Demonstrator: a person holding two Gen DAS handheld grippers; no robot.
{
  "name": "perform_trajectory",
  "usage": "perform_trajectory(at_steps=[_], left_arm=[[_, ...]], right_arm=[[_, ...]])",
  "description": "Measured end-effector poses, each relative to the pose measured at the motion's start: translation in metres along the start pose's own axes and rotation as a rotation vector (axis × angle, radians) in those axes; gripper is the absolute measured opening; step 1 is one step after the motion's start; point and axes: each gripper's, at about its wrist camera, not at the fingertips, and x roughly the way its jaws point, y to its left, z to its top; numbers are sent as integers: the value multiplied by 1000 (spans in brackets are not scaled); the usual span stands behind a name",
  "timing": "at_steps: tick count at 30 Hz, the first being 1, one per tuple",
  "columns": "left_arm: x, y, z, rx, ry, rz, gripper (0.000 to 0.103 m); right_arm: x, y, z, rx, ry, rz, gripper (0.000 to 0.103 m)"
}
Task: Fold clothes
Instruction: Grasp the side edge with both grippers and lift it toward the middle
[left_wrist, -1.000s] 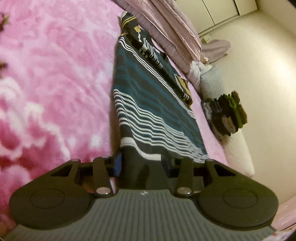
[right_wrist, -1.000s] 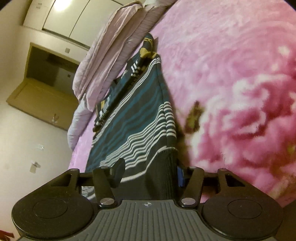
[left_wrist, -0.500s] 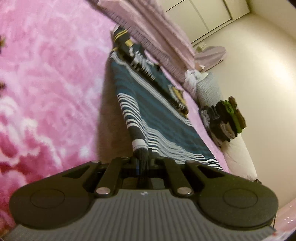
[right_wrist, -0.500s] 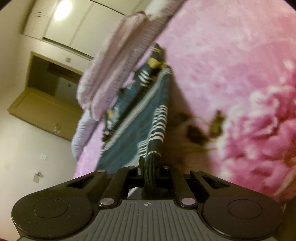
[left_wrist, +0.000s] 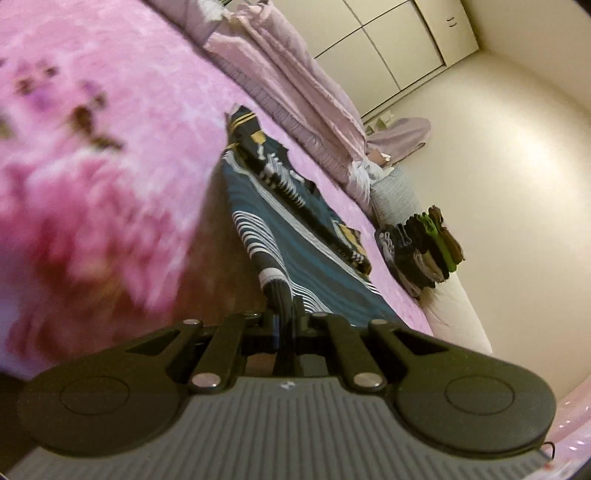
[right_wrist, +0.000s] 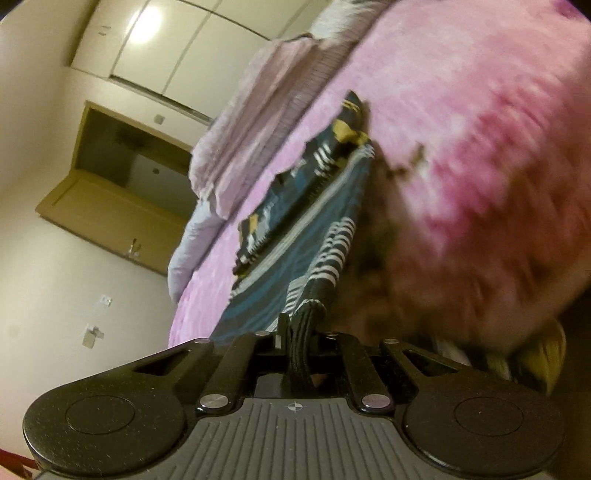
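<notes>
Pink blanket: striped sweater laid along it, near hem lifted. Left gripper: clamped on one hem corner. Right gripper: clamped on the other. Folded pile at bed edge.

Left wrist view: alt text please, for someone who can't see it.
The left tool is shut on the dark hem of a teal striped garment that stretches away across a pink floral blanket. A stack of folded clothes sits at the bed's far edge, with pale wardrobe doors beyond.
</notes>
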Motion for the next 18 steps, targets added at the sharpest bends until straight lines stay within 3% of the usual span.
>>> perform_trajectory(at_steps=[3, 6, 9, 12, 13, 15, 16, 18], left_arm=[[-26, 1, -20, -34, 14, 1, 1], [-36, -1, -23, -40, 5, -2, 1], [-24, -3, -14, -17, 6, -11, 1], [-7, 1, -5, -14, 42, 9, 1], [-4, 3, -3, -18, 53, 35, 1], [-6, 8, -1, 0, 64, 85, 3], [-8, 14, -1, -2, 67, 105, 5], [-11, 22, 2, -15, 62, 137, 13]], right_arm=[[-19, -6, -23, 41, 4, -8, 1], [-29, -3, -21, 29, -13, -8, 0], [-23, -1, -7, 6, -24, 10, 0], [-13, 2, 1, -59, -20, -59, 2], [-11, 0, 3, -69, -22, -79, 8], [-10, -9, 4, -78, -33, -118, 38], [-9, -13, 4, -78, -47, -148, 63], [-8, -23, 7, -83, -57, -177, 68]])
